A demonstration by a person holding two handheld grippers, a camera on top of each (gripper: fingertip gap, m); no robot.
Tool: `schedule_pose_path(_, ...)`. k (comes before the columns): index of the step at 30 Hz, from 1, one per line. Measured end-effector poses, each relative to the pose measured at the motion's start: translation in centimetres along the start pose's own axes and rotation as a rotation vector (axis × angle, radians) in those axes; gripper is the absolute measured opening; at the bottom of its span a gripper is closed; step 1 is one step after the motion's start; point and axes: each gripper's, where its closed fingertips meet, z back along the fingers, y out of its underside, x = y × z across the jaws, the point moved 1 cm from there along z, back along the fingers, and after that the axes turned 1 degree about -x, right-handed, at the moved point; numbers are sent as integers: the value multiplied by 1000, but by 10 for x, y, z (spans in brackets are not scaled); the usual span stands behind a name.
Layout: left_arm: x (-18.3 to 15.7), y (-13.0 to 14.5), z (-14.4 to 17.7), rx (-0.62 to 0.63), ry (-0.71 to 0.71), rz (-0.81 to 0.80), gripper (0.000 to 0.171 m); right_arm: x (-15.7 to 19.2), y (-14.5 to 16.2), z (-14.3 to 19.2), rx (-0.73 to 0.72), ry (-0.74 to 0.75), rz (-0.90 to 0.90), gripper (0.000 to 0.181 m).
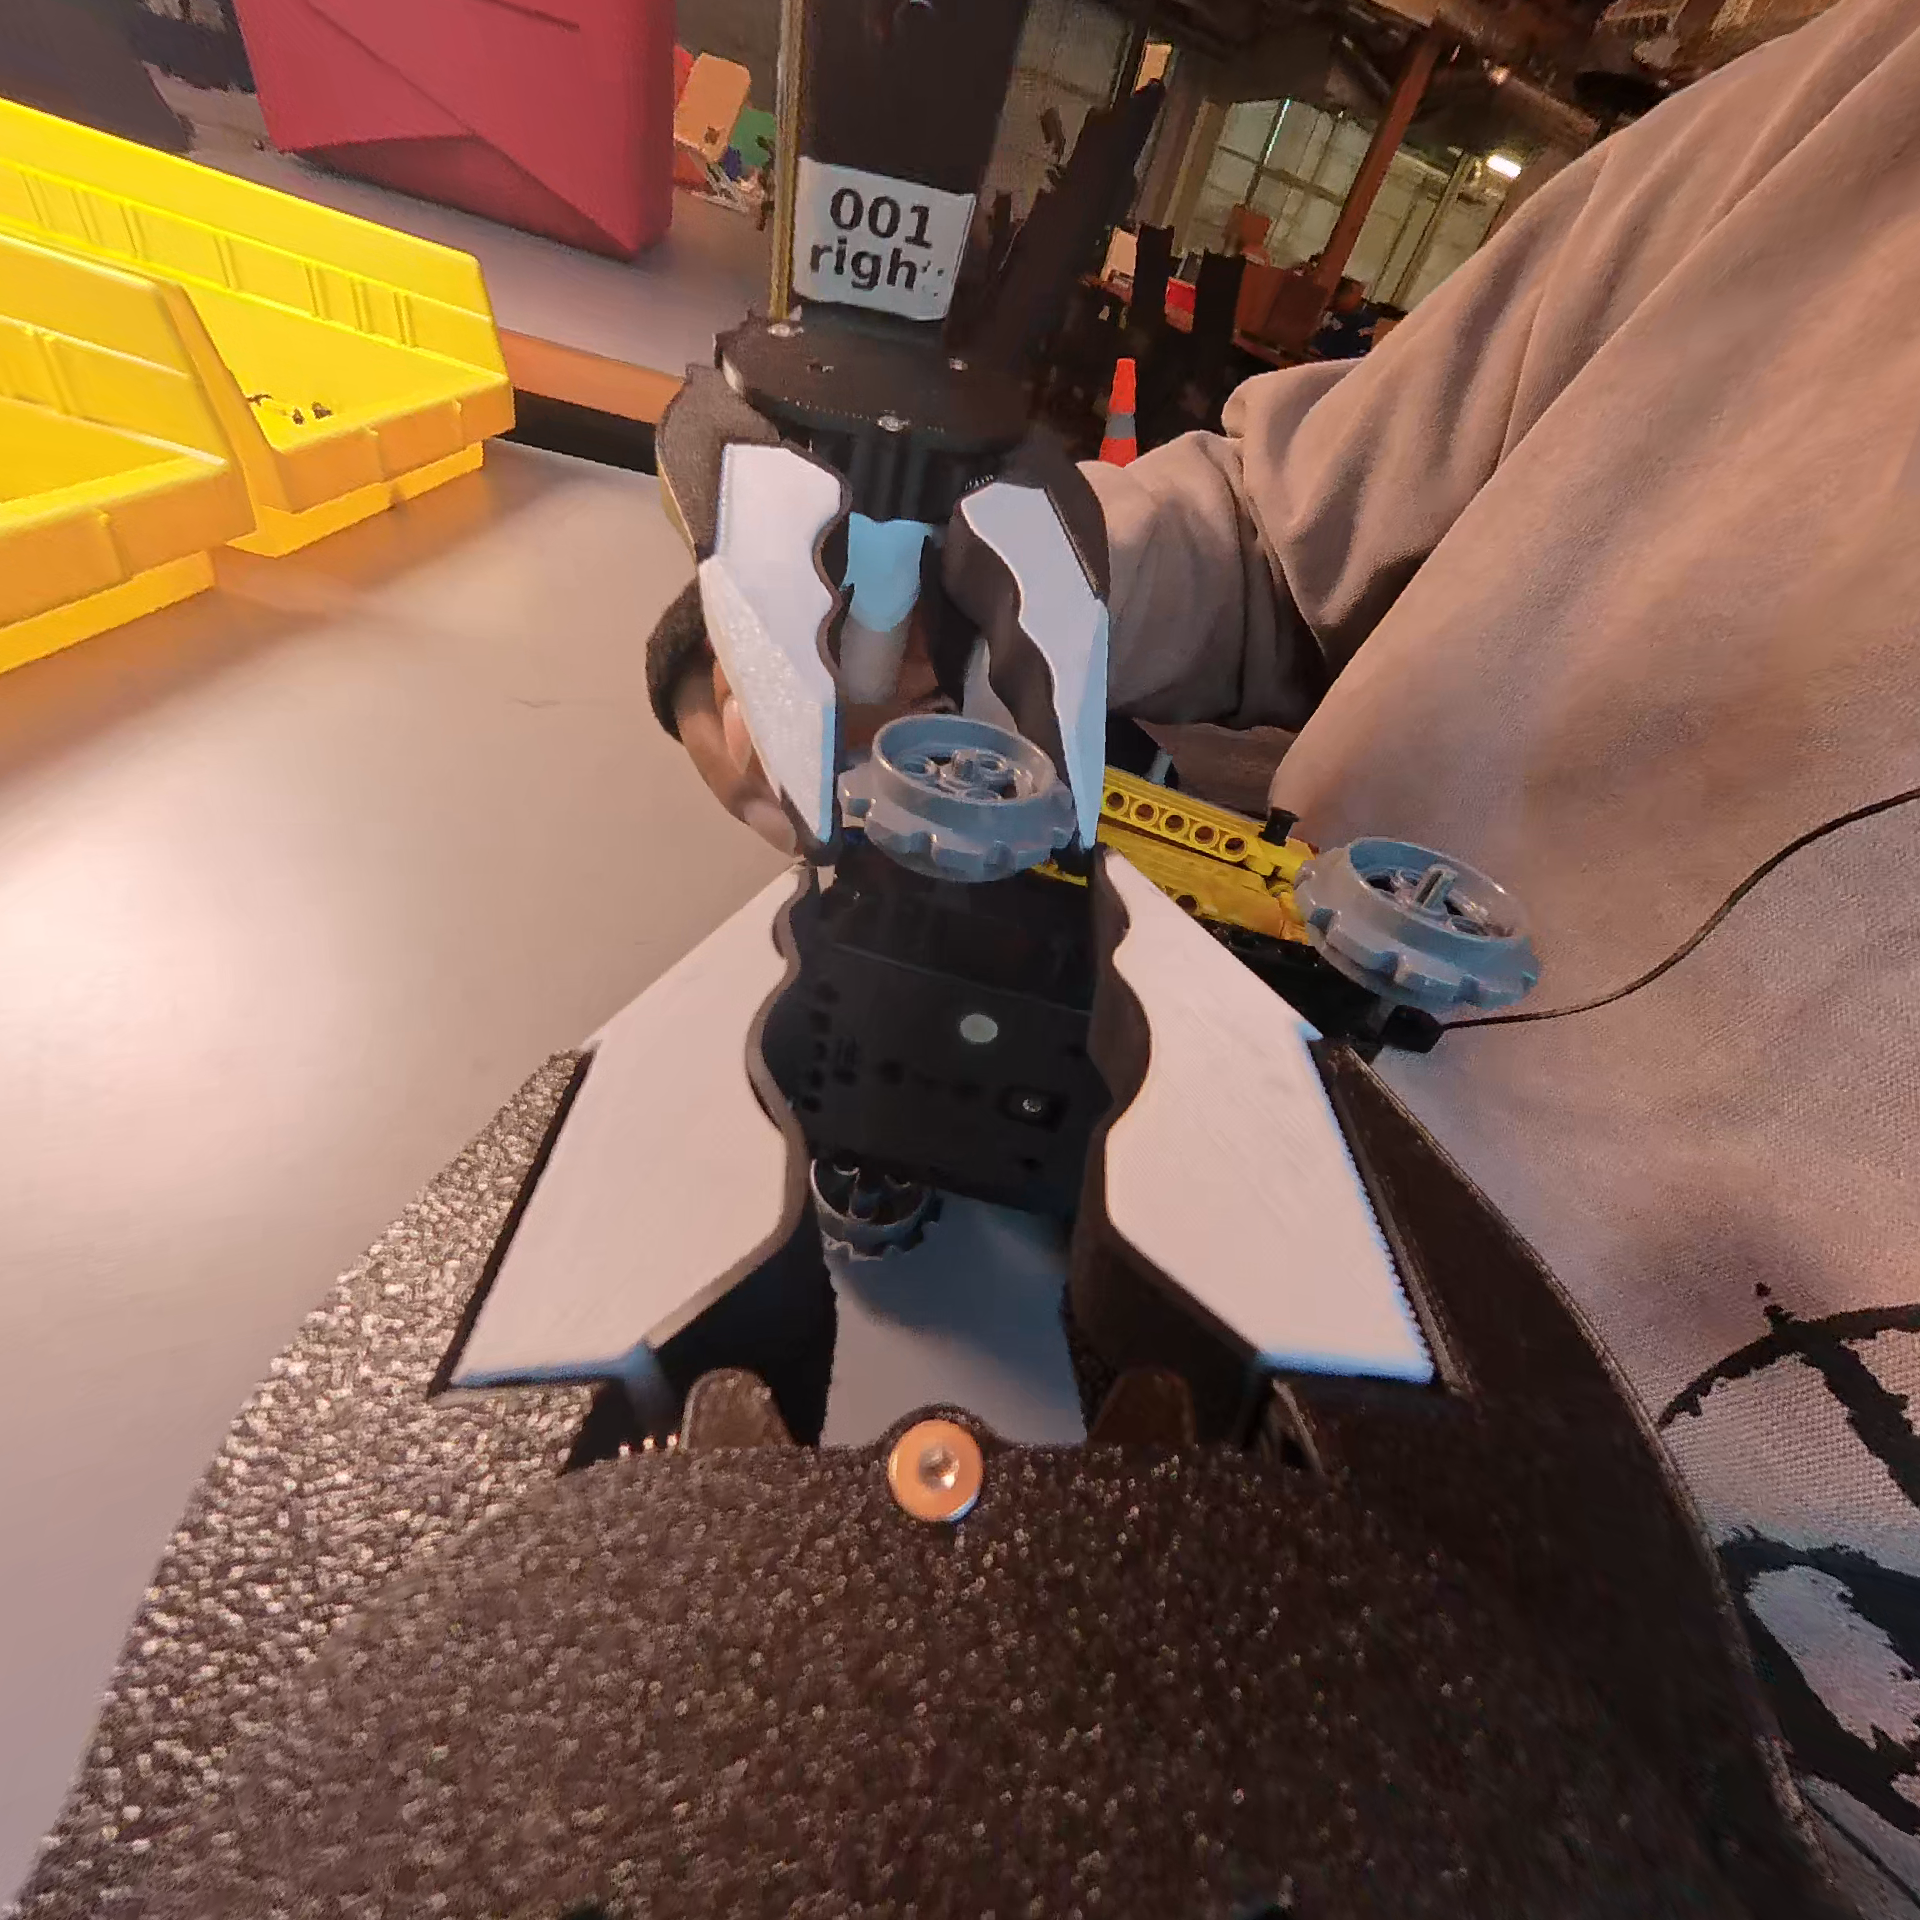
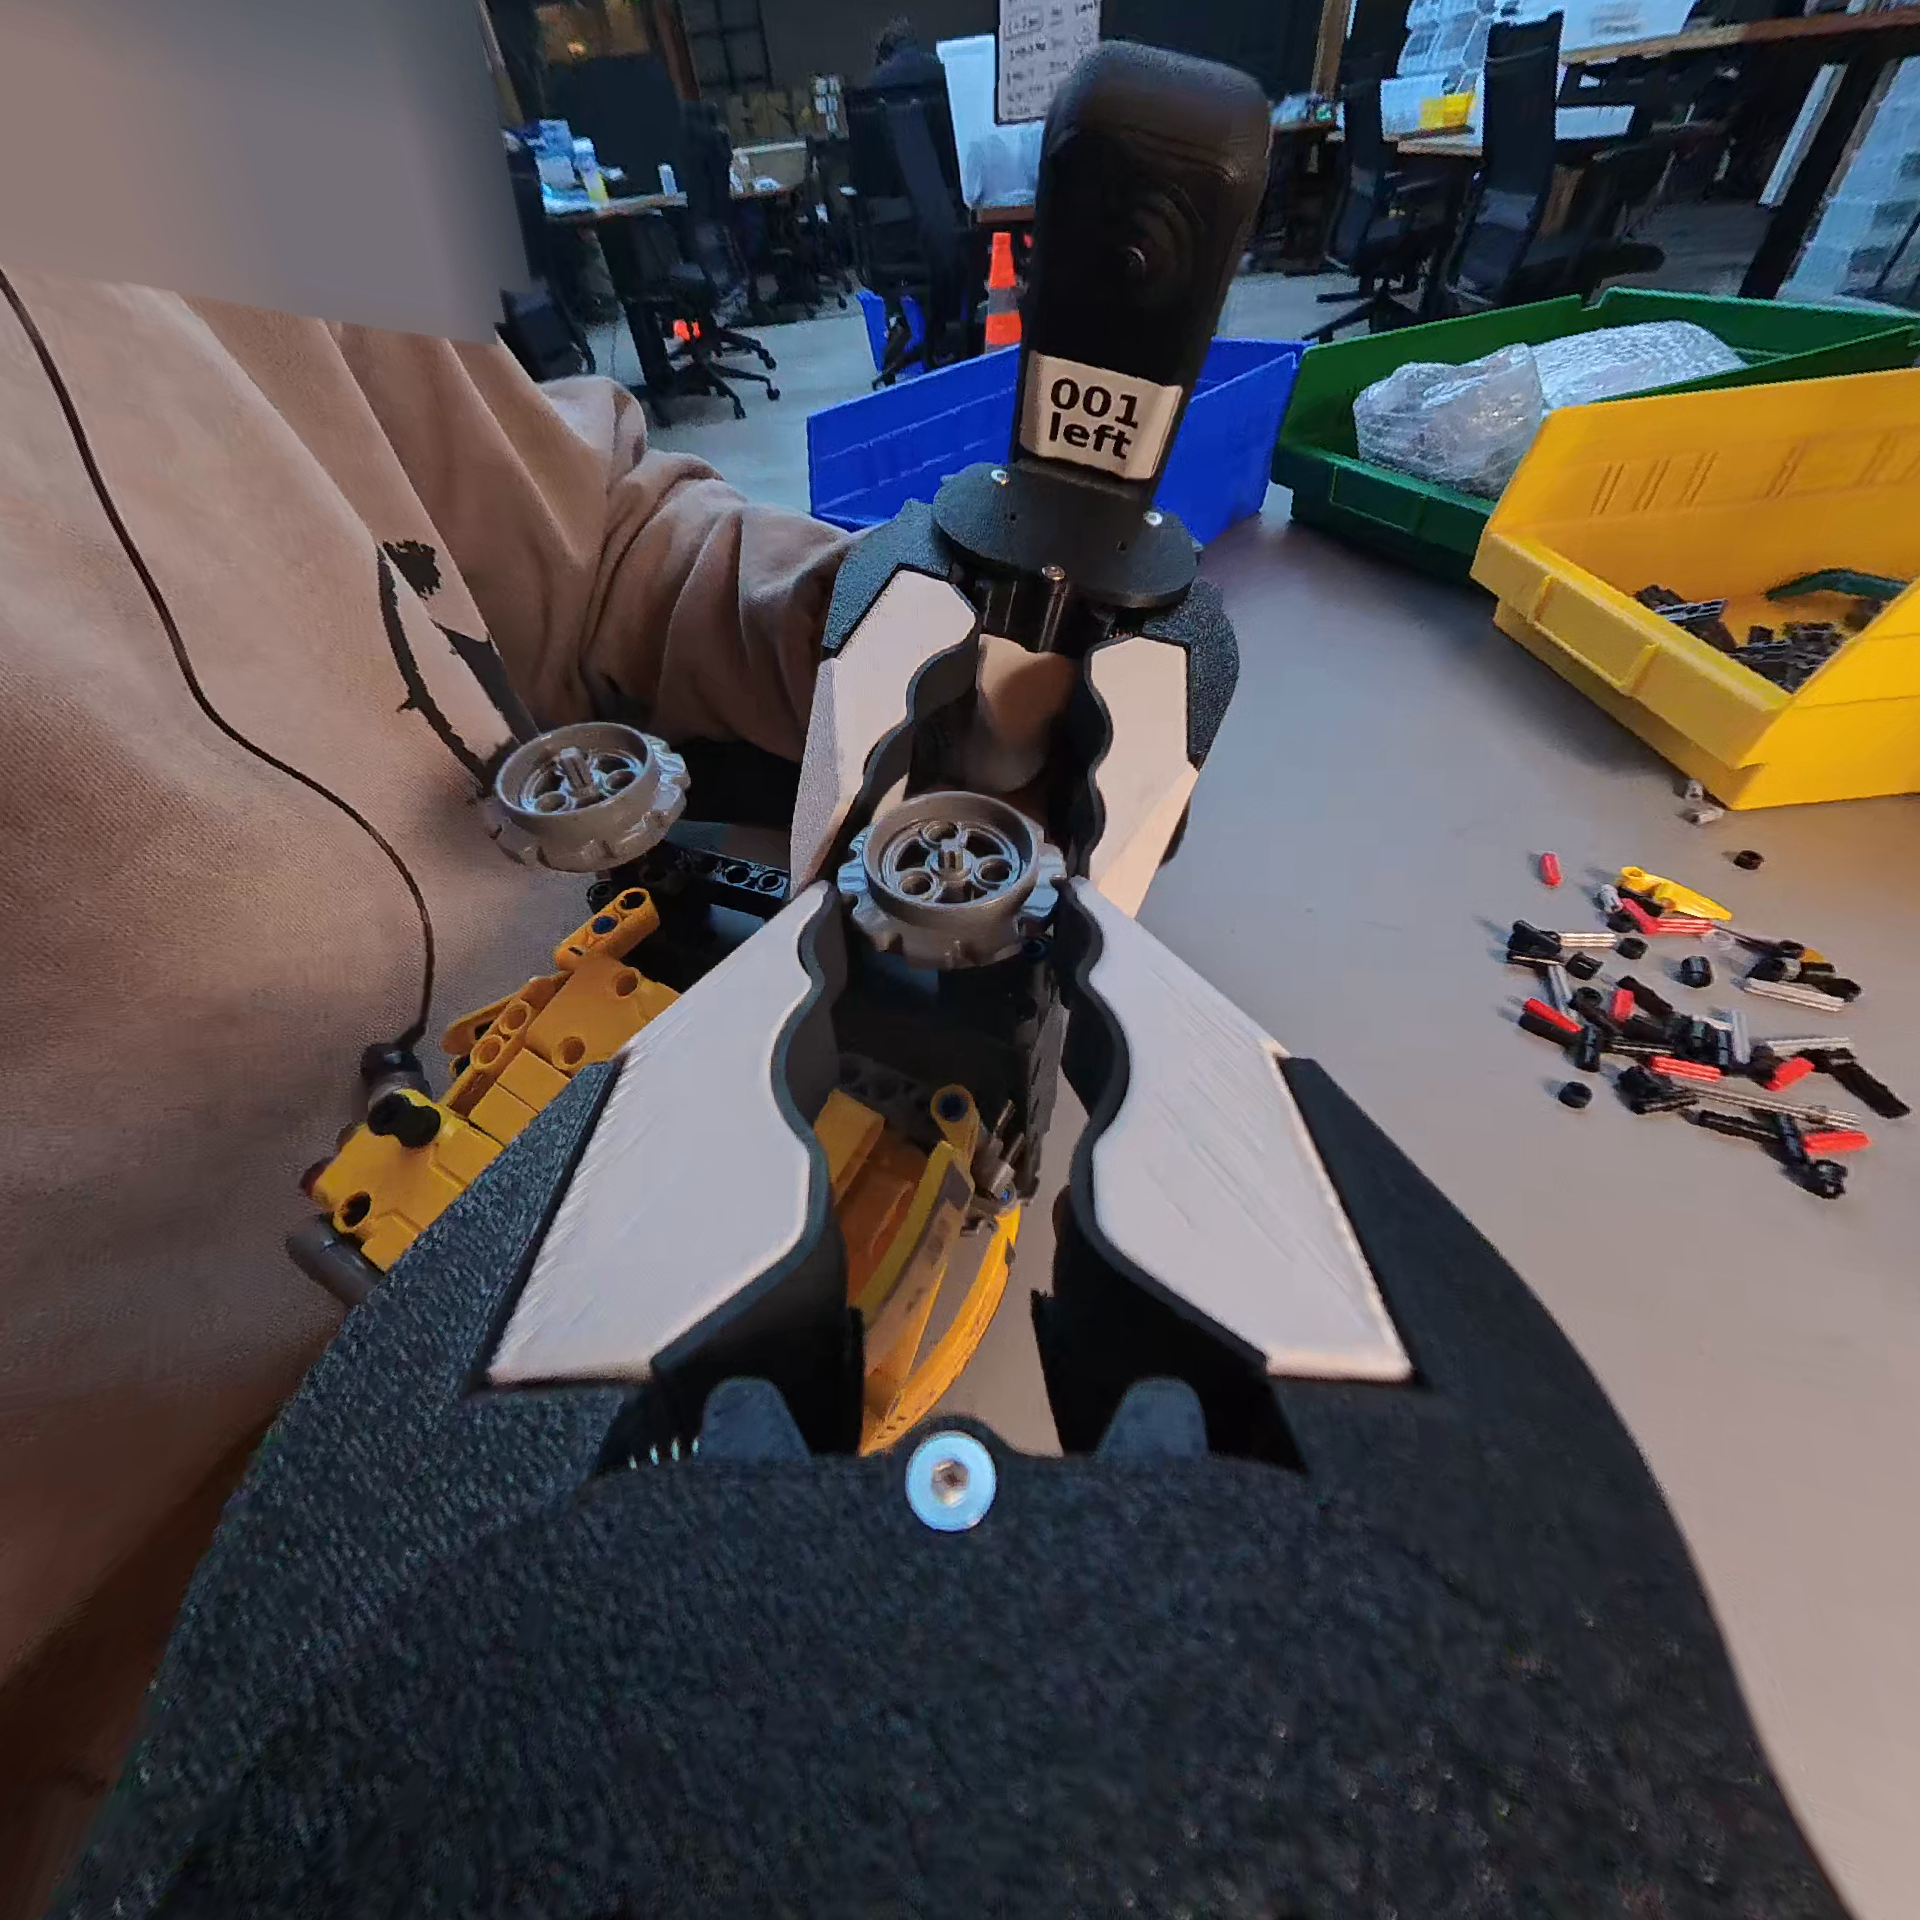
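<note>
The two tools meet nose to nose over a toy-brick vehicle model (image 2: 540, 1070) held above the grey table (image 1: 260, 935), close to a person's tan sweatshirt (image 1: 1610, 520).

In the left wrist view, yellow bins (image 1: 208, 395) sit at 10 o'clock and a red angular block (image 1: 468, 104) at 11. The left tool (image 1: 951, 894) has its fingers clamped on the model's black block-shaped body (image 1: 935, 1039), one finger on each flank. At 12 o'clock the right tool (image 1: 956, 821) points back at the camera, its fingertips on either side of a grey notched wheel hub (image 1: 956, 795); whether they press on the hub or on the body just beneath cannot be told here. A second grey hub (image 1: 1418, 925) stands at 3 o'clock on a yellow perforated beam (image 1: 1184, 831).

In the right wrist view, the model shows more: yellow beams and curved panels at 8 o'clock, black pins, and a grey axle stub. One grey hub (image 2: 587, 795) lies at 10 o'clock against the sweatshirt. The right tool (image 2: 951, 914) is closed to the width of the model, its tips flanking the other hub (image 2: 951, 888) and the dark body below. The left tool (image 2: 956, 831) faces it from 12 o'clock. A blue bin (image 2: 904, 436) sits behind, a green bin (image 2: 1351, 457) with a wrapped bundle at 1 o'clock, a yellow bin of dark parts (image 2: 1558, 582) at 2, and loose black, red and grey pins (image 2: 1683, 1018) scattered at 3 o'clock.
</note>
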Motion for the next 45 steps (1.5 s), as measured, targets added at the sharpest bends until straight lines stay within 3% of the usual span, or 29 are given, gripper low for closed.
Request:
schedule_pose_path(7, -1, 1, -1, -32, 18, 9, 53, 2, 1, 0, -53, -19, -48, 36)
schedule_pose_path(14, -3, 2, 8, 0, 34, 108, 53, 3, 3, -4, 65, -11, 38, 38)
schedule_pose_path(16, -3, 4, 10, 24, 21, 162, 65, -2, 3, -3, 64, 14, 35, 38)
schedule_pose_path(20, 2, 7, 14, 20, -44, 328, 62, -4, 3, -4, 53, 31, 18, 38)
schedule_pose_path(23, 3, 11, 17, 66, -98, 452, 60, -6, 2, -8, 38, 40, 16, 39)
schedule_pose_path(26, 1, 10, 26, 140, -190, 429, 57, -7, -1, -10, 4, 32, -10, 40)
schedule_pose_path(32, -21, 6, 30, 258, -224, 390, 45, -9, -1, -16, 54, 29, -21, 38)
schedule_pose_path(37, 0, 4, 35, 315, -306, 387, 36, -28, -4, -15, 109, 240, -36, 38)
schedule_pose_path(41, 18, 1, 32, 477, -308, 305, 33, -41, -6, -8, 126, 464, -55, 38)
schedule_pose_path(45, 26, -1, 25, 663, -245, 180, 30, -43, -5, 2, 101, 540, -83, 39)
